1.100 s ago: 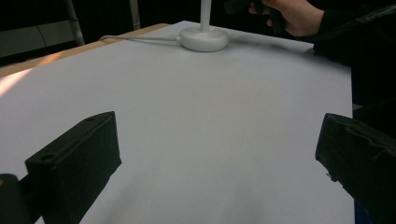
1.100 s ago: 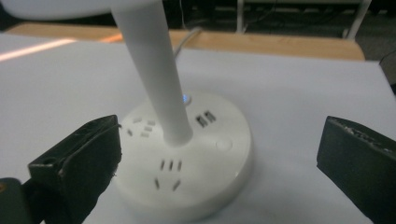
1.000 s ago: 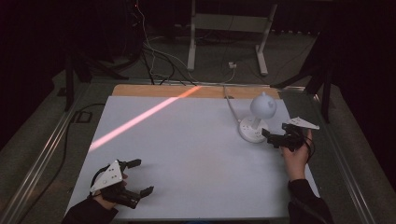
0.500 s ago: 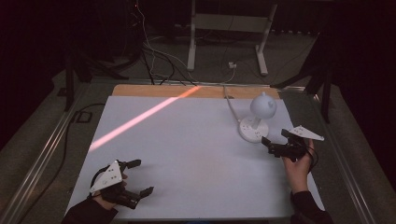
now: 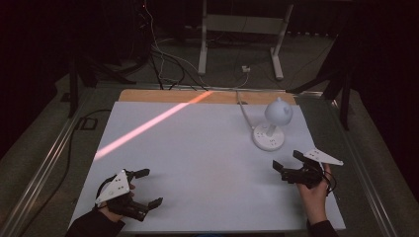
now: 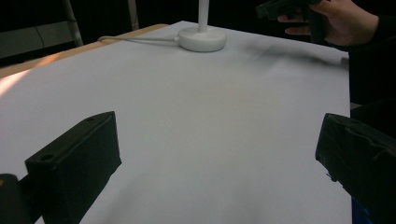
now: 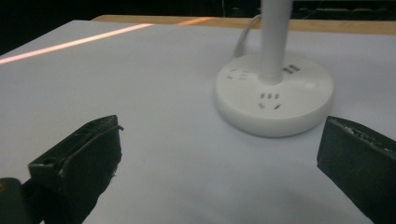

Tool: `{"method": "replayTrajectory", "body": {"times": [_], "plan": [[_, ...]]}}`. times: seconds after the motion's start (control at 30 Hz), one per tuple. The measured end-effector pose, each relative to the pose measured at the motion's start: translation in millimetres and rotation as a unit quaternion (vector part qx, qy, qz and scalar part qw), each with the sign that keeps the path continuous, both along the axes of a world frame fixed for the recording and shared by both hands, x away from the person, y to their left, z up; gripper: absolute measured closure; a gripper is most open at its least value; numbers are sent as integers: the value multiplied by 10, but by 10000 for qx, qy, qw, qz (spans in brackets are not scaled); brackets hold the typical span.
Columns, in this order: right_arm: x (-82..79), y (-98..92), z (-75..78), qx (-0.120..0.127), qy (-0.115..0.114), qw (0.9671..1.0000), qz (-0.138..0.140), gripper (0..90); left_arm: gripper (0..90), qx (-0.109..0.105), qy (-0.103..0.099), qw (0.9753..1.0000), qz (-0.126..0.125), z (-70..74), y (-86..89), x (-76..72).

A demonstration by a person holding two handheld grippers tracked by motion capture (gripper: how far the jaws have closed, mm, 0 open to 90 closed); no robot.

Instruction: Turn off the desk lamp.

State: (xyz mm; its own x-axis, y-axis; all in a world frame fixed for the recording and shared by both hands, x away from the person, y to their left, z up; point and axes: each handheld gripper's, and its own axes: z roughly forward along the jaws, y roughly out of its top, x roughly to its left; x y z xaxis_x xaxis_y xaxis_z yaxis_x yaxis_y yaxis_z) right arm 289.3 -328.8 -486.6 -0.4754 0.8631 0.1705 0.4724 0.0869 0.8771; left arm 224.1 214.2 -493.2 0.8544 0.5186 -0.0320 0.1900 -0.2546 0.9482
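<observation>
A white desk lamp (image 5: 271, 129) with a round socket base (image 7: 274, 94) and a domed head stands at the table's right back. Its white cable (image 5: 242, 109) runs off the far edge. My right gripper (image 5: 287, 161) hovers just in front of the lamp's base, jaws wide open and empty. In the right gripper view the base lies between and beyond the jaws. My left gripper (image 5: 148, 187) rests at the table's front left, open, nothing between its jaws. The left gripper view shows the lamp base (image 6: 202, 38) far off and the person's other hand (image 6: 343, 21).
A white sheet (image 5: 197, 158) covers the table, with a bare wooden strip (image 5: 158, 95) along the far edge. A streak of orange light (image 5: 148, 126) crosses the left half. Metal rails run down both sides. Stands and cables occupy the dark floor behind.
My right gripper has drawn back from beside the lamp's base toward the front edge of the table. The left gripper has stayed where it was.
</observation>
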Motion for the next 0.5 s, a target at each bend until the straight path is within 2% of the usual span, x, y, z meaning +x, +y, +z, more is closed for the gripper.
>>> {"method": "replayTrajectory", "body": {"times": [0.23, 0.4, 0.5], "plan": [[-154, 154, -53, 46, 189, 9992, 353, 0, 6, -4, 1, 10000, -3, 0, 0, -1], [-229, 251, -99, -100, 271, 9974, 653, 0, 6, -4, 1, 10000, 0, 0, 1, 0], [-258, 297, -122, -219, 192, 9954, 914, 0, 6, -14, 1, 10000, -3, -2, -2, 2]]}}
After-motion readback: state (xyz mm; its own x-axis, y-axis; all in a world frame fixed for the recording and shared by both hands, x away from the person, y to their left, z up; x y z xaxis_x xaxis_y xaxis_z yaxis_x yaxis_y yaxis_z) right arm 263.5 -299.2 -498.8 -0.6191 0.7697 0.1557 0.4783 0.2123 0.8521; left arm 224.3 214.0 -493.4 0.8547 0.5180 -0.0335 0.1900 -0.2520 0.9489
